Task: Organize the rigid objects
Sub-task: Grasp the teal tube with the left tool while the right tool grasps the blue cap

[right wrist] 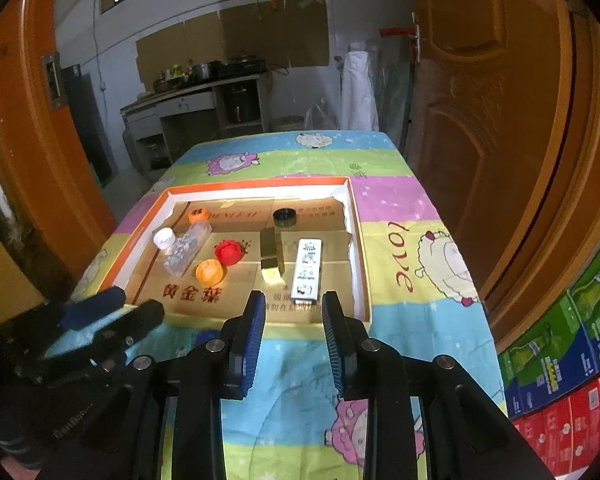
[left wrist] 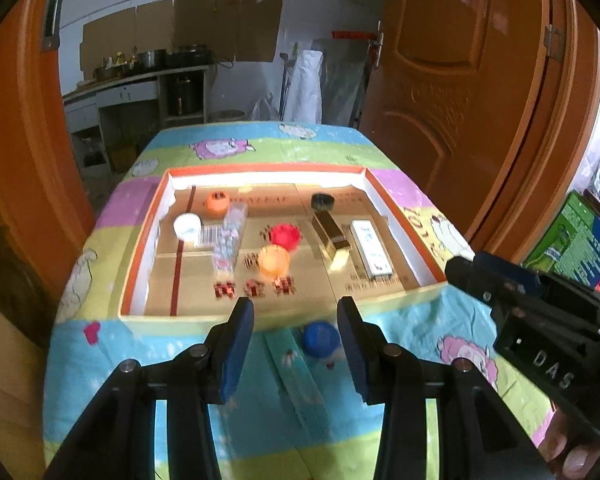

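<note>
On the table, under a cartoon-sheep cloth (right wrist: pixel 400 216), lies a shallow orange-rimmed box (left wrist: pixel 148 240) with a cardboard floor. Inside it, at the far left, sits an orange cap (left wrist: pixel 217 203); nearer along the left wall lies a white cap (left wrist: pixel 187 229), and just beside it a clear plastic bottle (left wrist: pixel 230 240) lies on its side, pointing near to far. Toward the middle come a red cap (left wrist: pixel 285 235) and, nearer, a paler orange cap (left wrist: pixel 274 261), the 2 almost touching. Right of the middle, a black round cap (left wrist: pixel 323 200) sits at the far side, a gold rectangular box (left wrist: pixel 331 240) lies lengthwise nearer, and a white printed box (left wrist: pixel 371 250) lies just beside it on the right, parallel to it. Outside the box, on the cloth at its near edge, rests a blue cap (left wrist: pixel 321 338), seen between the fingers of the left gripper (left wrist: pixel 296 308), though lying beyond their tips. That gripper's blue-padded jaws are spread, with nothing between the pads. The right gripper (right wrist: pixel 294 300) hangs over the near right part of the box, in line with the white printed box; its jaws stand apart with a narrower gap and grip nothing. At the far right, stacked green, blue and red cartons (right wrist: pixel 572 344) stand against a wooden door (right wrist: pixel 500 100).
</note>
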### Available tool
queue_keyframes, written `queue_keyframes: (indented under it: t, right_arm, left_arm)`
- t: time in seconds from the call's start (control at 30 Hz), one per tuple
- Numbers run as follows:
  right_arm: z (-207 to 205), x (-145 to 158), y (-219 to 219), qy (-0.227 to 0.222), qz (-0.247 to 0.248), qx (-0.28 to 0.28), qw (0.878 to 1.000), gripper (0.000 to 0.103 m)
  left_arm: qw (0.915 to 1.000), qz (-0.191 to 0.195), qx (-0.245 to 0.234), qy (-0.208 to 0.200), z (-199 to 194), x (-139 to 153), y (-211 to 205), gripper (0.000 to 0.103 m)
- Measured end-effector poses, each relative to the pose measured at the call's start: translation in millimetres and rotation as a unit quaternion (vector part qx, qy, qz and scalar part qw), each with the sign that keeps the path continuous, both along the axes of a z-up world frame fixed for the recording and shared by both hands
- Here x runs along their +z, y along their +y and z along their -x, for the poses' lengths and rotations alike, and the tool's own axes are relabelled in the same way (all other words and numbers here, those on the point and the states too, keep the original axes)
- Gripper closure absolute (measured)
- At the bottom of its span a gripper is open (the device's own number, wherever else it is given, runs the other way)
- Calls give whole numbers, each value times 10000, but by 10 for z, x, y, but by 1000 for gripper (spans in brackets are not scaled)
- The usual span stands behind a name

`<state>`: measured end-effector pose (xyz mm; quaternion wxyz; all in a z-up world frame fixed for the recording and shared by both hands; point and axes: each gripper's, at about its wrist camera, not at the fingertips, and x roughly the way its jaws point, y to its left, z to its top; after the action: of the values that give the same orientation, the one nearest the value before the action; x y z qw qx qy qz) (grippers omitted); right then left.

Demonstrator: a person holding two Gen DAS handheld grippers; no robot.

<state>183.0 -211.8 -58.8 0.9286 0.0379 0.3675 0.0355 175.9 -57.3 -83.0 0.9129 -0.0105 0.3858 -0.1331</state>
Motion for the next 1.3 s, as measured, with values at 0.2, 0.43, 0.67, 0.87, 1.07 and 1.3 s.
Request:
queue_keyframes:
  t: [0.2,0.43,0.67,0.87,1.07,1.3]
  right_arm:
    - [111,-53,-6,63,-32,20,10000,73]
    - [141,-197,28,263,-143,96,9995,73]
    - [69,-353,109,468,-301,285,9980,72]
    - [-22,-495,269,661,-414,481,9958,72]
    - [-127,-670,563,836,-424,802,9924,72]
    - [-295,-811,801,922,-177,845,9920,73]
  left_arm:
    - [9995,-96,-18,289,97,-295,-85,60]
    - [9986,-298,73,441,77,-541,-144,60]
    - [9981,-46,207,583,-12,-670,-18,61]
    - [9978,169,271,588,4,-657,219,81]
    - [9978,150,440,468,81,-610,473,81]
    - [9970,215,669,338,72,-543,756,81]
